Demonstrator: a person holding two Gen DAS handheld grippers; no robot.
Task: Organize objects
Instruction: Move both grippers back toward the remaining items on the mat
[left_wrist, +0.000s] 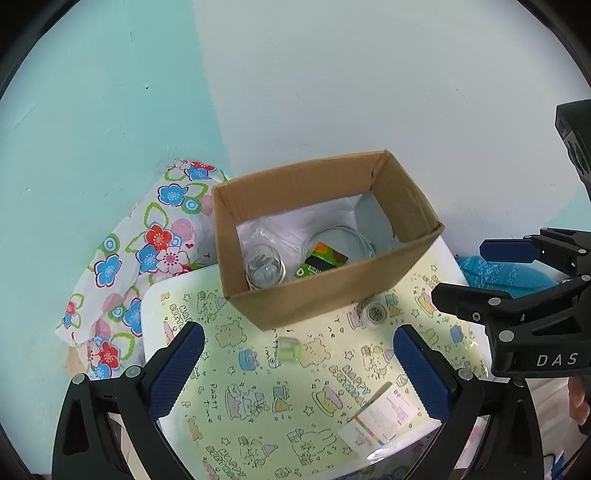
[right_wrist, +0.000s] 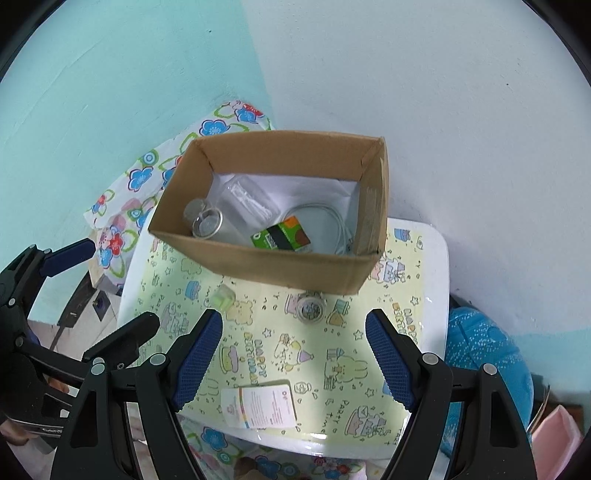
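An open cardboard box (left_wrist: 295, 306) (right_wrist: 266, 267) stands at the back of a small table. Inside lie a glass jar (left_wrist: 264, 267) (right_wrist: 207, 221), a green and orange pack (left_wrist: 321, 260) (right_wrist: 280, 238), a white cable (left_wrist: 351, 236) (right_wrist: 332, 221) and a clear plastic bag (right_wrist: 247, 197). In front of the box sit a small green cube (left_wrist: 289, 349) (right_wrist: 223, 297), a round clear container (left_wrist: 375, 313) (right_wrist: 311, 310) and a white leaflet (left_wrist: 384, 417) (right_wrist: 258, 406). My left gripper (left_wrist: 299, 373) (right_wrist: 99, 295) hangs open above the table, holding nothing. My right gripper (right_wrist: 293, 360) (left_wrist: 491, 271) is open and bare beside it.
The table (left_wrist: 155, 295) (right_wrist: 436, 258) has a yellow birthday-print top and white rounded edges. A floral cloth (left_wrist: 147, 251) (right_wrist: 140, 177) hangs at its back left. A blue speckled thing (left_wrist: 506, 273) (right_wrist: 484, 347) lies to the right, and walls close in behind the box.
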